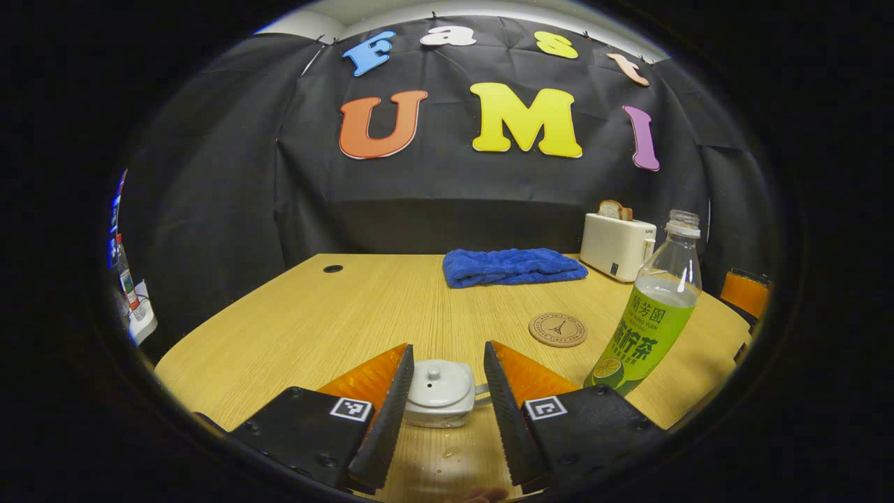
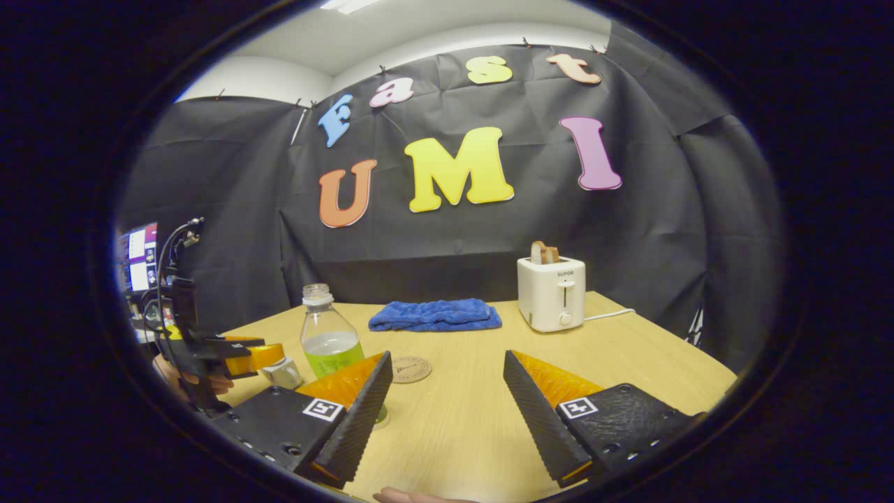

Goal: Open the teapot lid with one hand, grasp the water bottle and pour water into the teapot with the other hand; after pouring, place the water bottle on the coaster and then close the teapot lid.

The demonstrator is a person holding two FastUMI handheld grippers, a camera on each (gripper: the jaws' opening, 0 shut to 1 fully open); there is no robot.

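Note:
A small white teapot (image 1: 438,392) with its lid (image 1: 434,374) on stands on the wooden table (image 1: 349,314), low between the fingers of my left gripper (image 1: 447,346), which is open. The uncapped water bottle (image 1: 655,307), green-labelled and partly full, stands upright to its right. Between them, farther back, lies the round cork coaster (image 1: 557,329). In the right gripper view my right gripper (image 2: 448,354) is open and holds nothing. There the bottle (image 2: 327,335) stands just left of its left finger, with the coaster (image 2: 411,369) behind. The left gripper (image 2: 255,356) hovers at the teapot (image 2: 285,374).
A folded blue towel (image 1: 513,267) lies at the back of the table, with a white toaster (image 1: 618,244) holding bread to its right. The toaster's cord (image 2: 607,314) trails right. A few water drops (image 1: 450,453) sit near the front edge.

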